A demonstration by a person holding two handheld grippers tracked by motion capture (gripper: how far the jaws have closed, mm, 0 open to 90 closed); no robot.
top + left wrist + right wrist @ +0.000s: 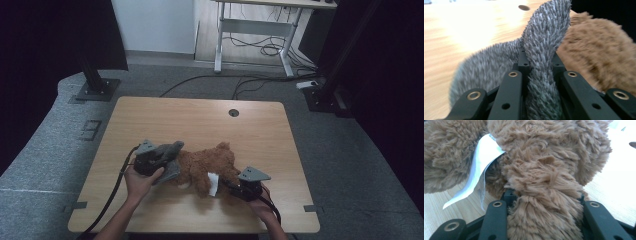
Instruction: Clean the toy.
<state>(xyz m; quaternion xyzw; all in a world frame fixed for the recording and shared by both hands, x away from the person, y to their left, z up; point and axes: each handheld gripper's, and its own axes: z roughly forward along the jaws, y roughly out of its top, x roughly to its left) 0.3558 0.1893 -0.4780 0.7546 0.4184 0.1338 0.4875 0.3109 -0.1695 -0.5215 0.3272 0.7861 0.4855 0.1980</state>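
**Two plush items held at the near edge of a wooden table**

Left: left hand (139,181) with the left gripper (161,159), its jaws clamped tight on a flap of the grey plush piece (544,47). The flap rises upright between the jaws in the left gripper view; the rest of the grey piece bulges out beside them. In the high view the grey plush piece (169,159) lies touching the left end of the bear.

Centre: brown plush bear (210,165), lying on the table (200,120) near its front edge, with a white fabric tag (213,183) hanging from its near side.

Right: right gripper (235,187), jaws pinching a thick brown limb of the bear (544,220). The tag (479,167) hangs just beside this limb.

Far side: a round cable hole (233,112) in the tabletop.
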